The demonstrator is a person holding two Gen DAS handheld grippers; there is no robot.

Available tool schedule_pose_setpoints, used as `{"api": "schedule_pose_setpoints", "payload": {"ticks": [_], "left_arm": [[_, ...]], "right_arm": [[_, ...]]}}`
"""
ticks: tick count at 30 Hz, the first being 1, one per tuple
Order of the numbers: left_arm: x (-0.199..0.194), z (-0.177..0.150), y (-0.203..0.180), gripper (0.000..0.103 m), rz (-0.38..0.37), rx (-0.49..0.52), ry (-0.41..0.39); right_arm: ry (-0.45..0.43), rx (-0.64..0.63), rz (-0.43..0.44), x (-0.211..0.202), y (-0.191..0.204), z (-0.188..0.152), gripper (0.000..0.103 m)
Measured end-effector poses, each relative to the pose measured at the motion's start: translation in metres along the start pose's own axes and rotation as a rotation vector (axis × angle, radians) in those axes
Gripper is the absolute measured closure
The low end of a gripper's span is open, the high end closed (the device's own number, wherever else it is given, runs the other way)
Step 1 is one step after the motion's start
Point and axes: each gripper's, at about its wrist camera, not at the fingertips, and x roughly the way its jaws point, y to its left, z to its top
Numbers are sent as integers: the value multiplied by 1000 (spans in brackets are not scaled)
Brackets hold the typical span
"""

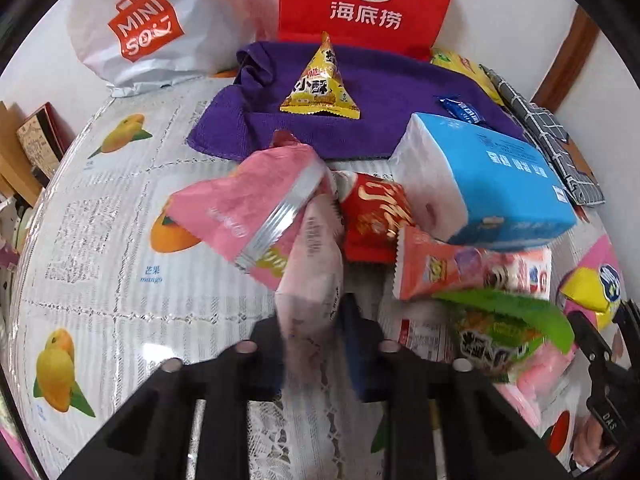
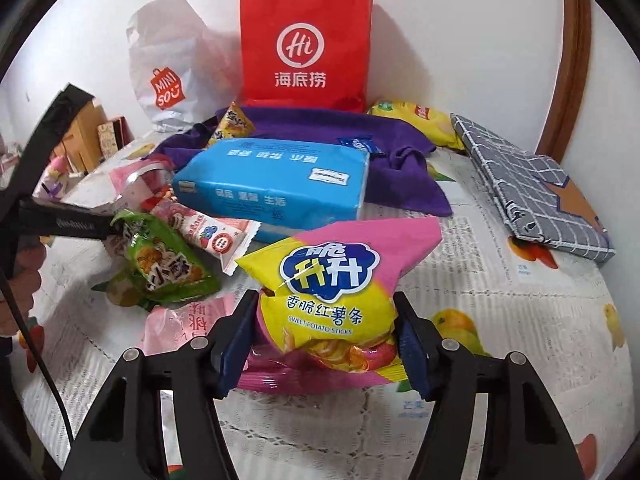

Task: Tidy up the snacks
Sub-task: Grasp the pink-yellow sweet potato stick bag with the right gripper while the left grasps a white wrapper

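My left gripper (image 1: 316, 344) is shut on a pale pink-and-white snack packet (image 1: 312, 280), which rises between the pads out of the snack pile. My right gripper (image 2: 324, 340) is shut on a yellow-and-pink bag of sweet potato sticks (image 2: 332, 292), its blue pads (image 2: 236, 340) pressing into both sides. That bag's corner (image 1: 592, 284) also shows at the right edge of the left wrist view. Around the left gripper lie a pink packet with a silver seal (image 1: 240, 212), a red packet (image 1: 372, 216), an orange strawberry packet (image 1: 460, 268) and a green packet (image 1: 500, 332).
A red paper bag (image 2: 304, 48) and a white plastic bag (image 2: 168, 80) stand against the back wall. In front of them lies a purple cloth (image 1: 380, 92) with a yellow triangular snack (image 1: 320, 84). A blue tissue pack (image 2: 272, 184) lies mid-table, a folded grey checked cloth (image 2: 532, 184) at the right.
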Motion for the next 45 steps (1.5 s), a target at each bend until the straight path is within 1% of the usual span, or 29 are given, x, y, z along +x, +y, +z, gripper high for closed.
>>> {"api": "schedule_pose_setpoints", "payload": {"ticks": [3,8,12,15,17,19,21,23,24,25,26,27,28,30,32,35,38,42,45], "left_arm": [[-6,-10,2,86,-32,2,-5],[-11,-26,7,86,-64,-22,-71],[-11,-29,7,84,-73,-29,-103],[-10,-25,8,73,-104,-37,-98],[-9,-19,8,60,-103,-50,-93],[-7,-13,8,58,-79,-54,-104],[-4,-9,10,58,-60,-67,-98],[-1,-6,12,59,-71,-81,-97],[-1,-6,12,61,-68,-81,-100],[-1,-7,11,73,-65,-71,-104],[-2,-8,10,78,-74,-59,-105],[-3,-10,10,81,-83,-54,-107],[-5,-12,11,81,-80,-61,-115],[-12,-19,10,81,-45,-75,-156],[-11,-25,3,82,-37,-26,-157],[-8,-31,-4,82,3,-3,-179],[-7,-32,-11,82,38,28,-173],[-7,-33,-10,82,38,28,-172],[-6,-33,-9,82,18,23,-171]], "right_arm": [[3,9,2,1,0,0,39],[9,8,-8,3,0,0,39],[15,-3,-23,4,1,-1,39],[26,0,-22,7,1,-1,38],[29,4,-18,7,0,-1,38],[31,13,-11,8,-2,-1,38],[34,23,-2,8,-4,-1,38],[39,35,9,9,-7,-1,38],[41,41,14,10,-8,-1,38],[43,47,20,11,-9,-1,38],[45,52,25,11,-10,-1,37],[46,58,31,11,-11,-1,37],[49,64,36,12,-12,-1,37],[51,72,44,12,-13,-2,37],[53,77,48,13,-14,-2,37],[58,79,43,14,-14,-1,37],[60,71,34,14,-12,-1,37],[69,65,29,16,-11,-1,35],[78,72,40,18,-14,-1,34]]}}
